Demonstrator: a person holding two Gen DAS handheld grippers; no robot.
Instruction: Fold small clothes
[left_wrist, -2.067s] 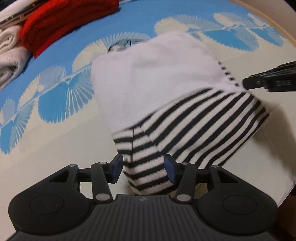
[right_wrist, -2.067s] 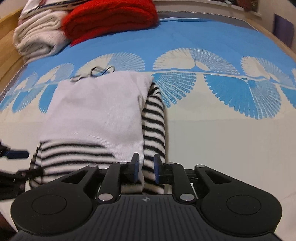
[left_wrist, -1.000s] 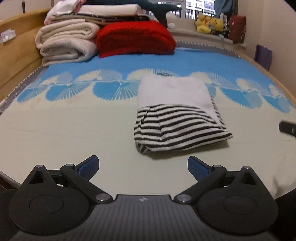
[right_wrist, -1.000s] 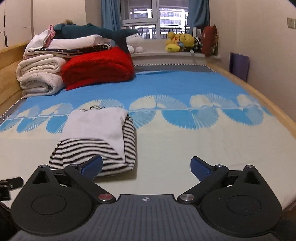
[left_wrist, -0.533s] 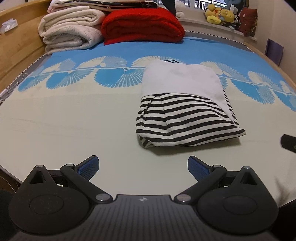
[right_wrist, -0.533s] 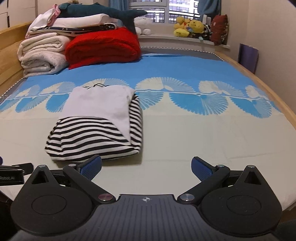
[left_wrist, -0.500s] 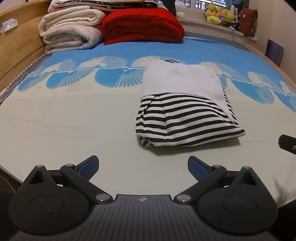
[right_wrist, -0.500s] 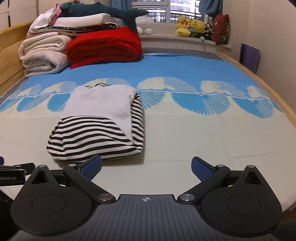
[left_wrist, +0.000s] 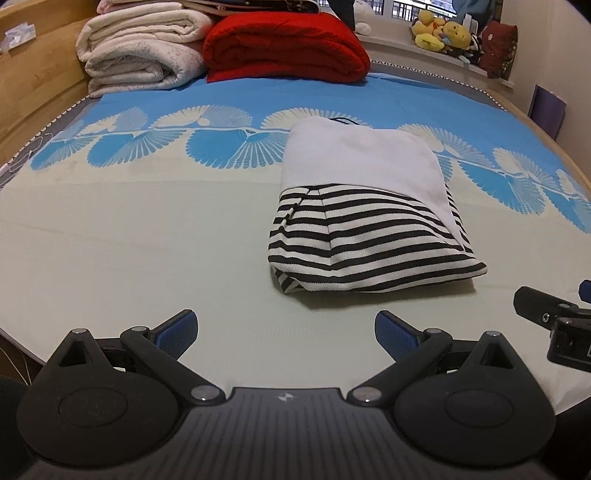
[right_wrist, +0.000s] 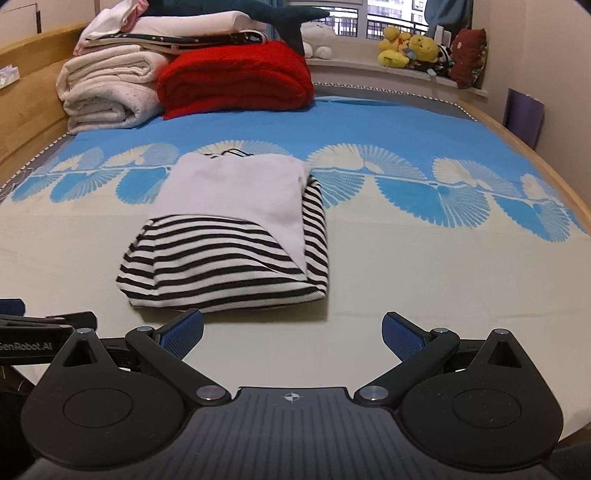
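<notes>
A small folded garment (left_wrist: 365, 218) lies flat on the bed, white at its far half and black-and-white striped toward me; the right wrist view shows the same garment (right_wrist: 232, 236). My left gripper (left_wrist: 284, 330) hangs open just short of its near edge, nothing between the fingers. My right gripper (right_wrist: 291, 332) is open too, a little in front of the garment's near edge. Part of the right gripper (left_wrist: 554, 321) shows at the right edge of the left wrist view, and part of the left gripper (right_wrist: 40, 328) at the left edge of the right wrist view.
The bed sheet (left_wrist: 147, 236) is pale near me with a blue fan pattern farther off. Folded white blankets (right_wrist: 107, 96) and a red blanket (right_wrist: 236, 81) are stacked at the far end. Plush toys (right_wrist: 417, 51) sit on the window ledge. A wooden rail (left_wrist: 33, 81) runs along the left.
Both grippers let go of the striped garment, opened wide and pulled back from it. Since half a second ago they have edged slightly closer to the lying garment.
</notes>
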